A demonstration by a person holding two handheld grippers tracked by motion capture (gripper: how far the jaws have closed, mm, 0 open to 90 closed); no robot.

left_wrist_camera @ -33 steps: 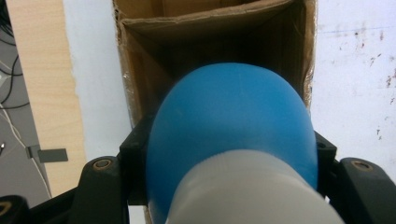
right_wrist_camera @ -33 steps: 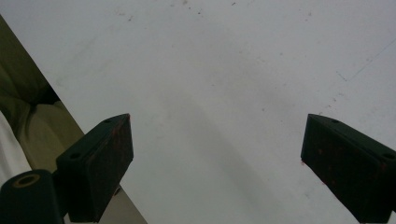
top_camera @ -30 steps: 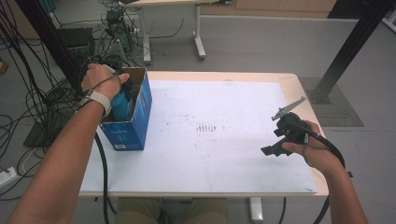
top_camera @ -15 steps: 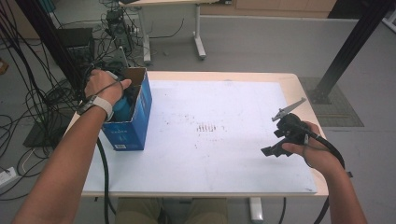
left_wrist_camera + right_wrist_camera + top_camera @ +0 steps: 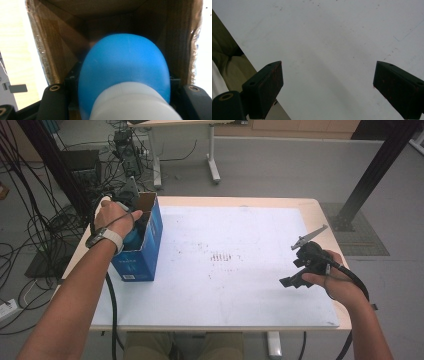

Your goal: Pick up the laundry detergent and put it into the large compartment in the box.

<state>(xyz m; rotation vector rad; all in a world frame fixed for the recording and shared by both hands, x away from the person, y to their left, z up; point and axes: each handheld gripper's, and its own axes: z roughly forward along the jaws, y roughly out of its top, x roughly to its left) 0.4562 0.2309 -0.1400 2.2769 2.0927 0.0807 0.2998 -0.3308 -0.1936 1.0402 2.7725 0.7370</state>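
Note:
A blue bottle [image 5: 123, 67] with a white cap [image 5: 135, 105] sits between the jaws of my left gripper [image 5: 123, 83], which is shut on it. The bottle points down into an open blue cardboard box [image 5: 145, 245], whose brown inner walls [image 5: 60, 45] surround it. From above, the left hand [image 5: 114, 215] hovers over the box's open top at the table's left, with a bit of the blue bottle [image 5: 131, 238] showing under it. My right gripper [image 5: 327, 82] is open with nothing between its jaws, held low over the white mat [image 5: 240, 285] at the right [image 5: 299, 270].
The white mat covers most of the wooden table [image 5: 312, 210]. Small reddish specks [image 5: 222, 256] mark its middle. Cables [image 5: 35, 235] and equipment lie on the floor to the left, and a black post [image 5: 370, 175] stands at the right.
The left hand has shifted slightly over the box with the bottle. The right gripper has stayed where it was.

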